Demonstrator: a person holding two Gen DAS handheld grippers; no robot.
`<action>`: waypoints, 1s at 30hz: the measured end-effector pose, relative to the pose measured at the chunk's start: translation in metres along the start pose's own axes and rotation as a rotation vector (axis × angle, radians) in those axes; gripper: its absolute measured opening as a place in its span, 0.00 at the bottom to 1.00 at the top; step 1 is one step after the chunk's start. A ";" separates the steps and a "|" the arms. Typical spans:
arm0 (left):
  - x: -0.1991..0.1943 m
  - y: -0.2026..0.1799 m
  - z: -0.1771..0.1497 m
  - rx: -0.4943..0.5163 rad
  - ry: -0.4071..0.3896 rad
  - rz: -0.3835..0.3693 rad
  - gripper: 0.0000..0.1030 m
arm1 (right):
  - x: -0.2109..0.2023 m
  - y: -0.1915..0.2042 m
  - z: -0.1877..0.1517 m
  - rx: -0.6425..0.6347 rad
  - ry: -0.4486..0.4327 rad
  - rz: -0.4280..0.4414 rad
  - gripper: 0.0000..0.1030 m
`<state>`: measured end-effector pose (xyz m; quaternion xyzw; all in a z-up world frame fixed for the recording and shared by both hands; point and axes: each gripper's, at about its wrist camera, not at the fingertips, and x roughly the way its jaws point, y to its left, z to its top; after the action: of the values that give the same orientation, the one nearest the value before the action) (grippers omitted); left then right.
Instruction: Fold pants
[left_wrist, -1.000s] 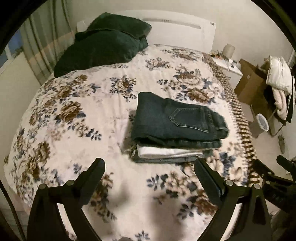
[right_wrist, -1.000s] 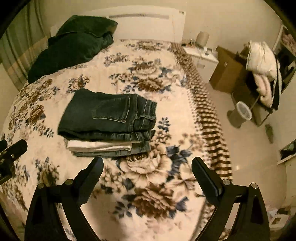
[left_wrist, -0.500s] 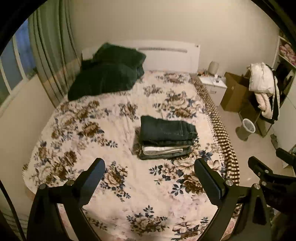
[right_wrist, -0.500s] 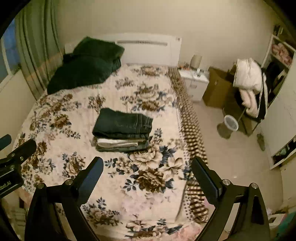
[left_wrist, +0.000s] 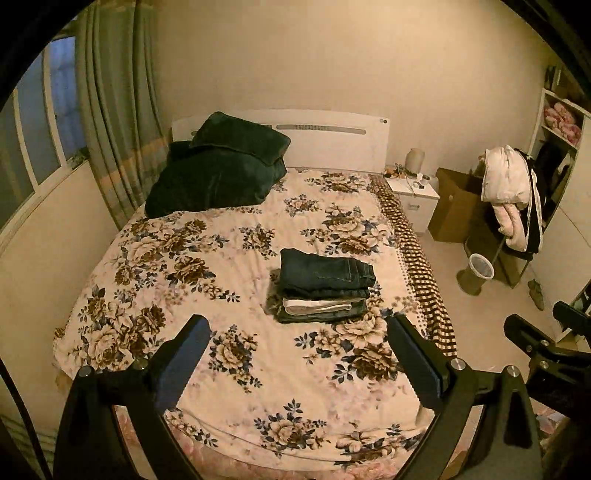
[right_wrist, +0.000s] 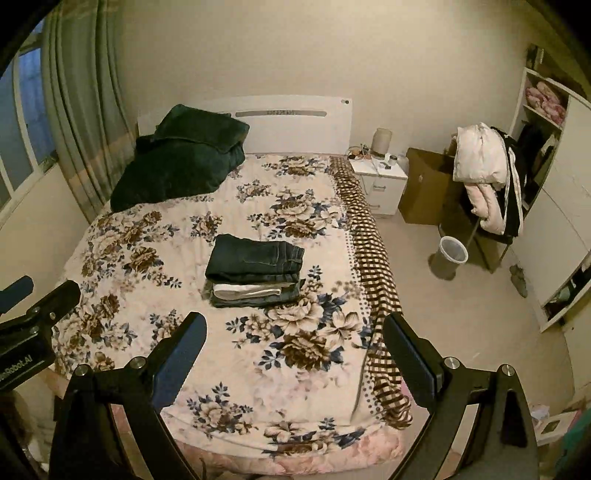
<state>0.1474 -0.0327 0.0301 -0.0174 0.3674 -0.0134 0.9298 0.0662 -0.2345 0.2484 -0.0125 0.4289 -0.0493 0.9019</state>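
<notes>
Folded dark jeans (left_wrist: 325, 272) lie on top of a small stack of folded pants, with a white pair (left_wrist: 317, 305) under them, right of middle on the floral bed (left_wrist: 192, 295). The stack also shows in the right wrist view (right_wrist: 255, 258). My left gripper (left_wrist: 299, 345) is open and empty, held high and well back from the stack, over the foot of the bed. My right gripper (right_wrist: 293, 341) is open and empty, also high and far back. Each gripper shows at the edge of the other's view.
Dark green pillows (left_wrist: 218, 173) lie at the headboard. Curtains (left_wrist: 114, 110) and a window are on the left. To the right of the bed are a white nightstand (left_wrist: 413, 195), a cardboard box (left_wrist: 454, 206), a waste bin (left_wrist: 476, 273) and a chair with clothes (left_wrist: 506, 184).
Both grippers have pulled up and back from the stack, which now looks small and far. The folded stack has not moved. Both stay open.
</notes>
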 end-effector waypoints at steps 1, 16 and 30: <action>-0.004 0.001 -0.001 -0.002 -0.002 0.003 0.96 | -0.005 0.000 -0.001 0.003 -0.004 0.004 0.95; -0.009 0.003 0.001 -0.018 -0.036 0.012 0.96 | -0.019 0.013 0.017 -0.008 -0.056 0.021 0.95; 0.053 0.002 0.007 -0.007 -0.030 0.083 1.00 | 0.082 0.019 0.036 0.012 -0.033 0.010 0.98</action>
<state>0.1913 -0.0327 -0.0008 -0.0056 0.3538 0.0270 0.9349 0.1465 -0.2246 0.2065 -0.0060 0.4136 -0.0471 0.9092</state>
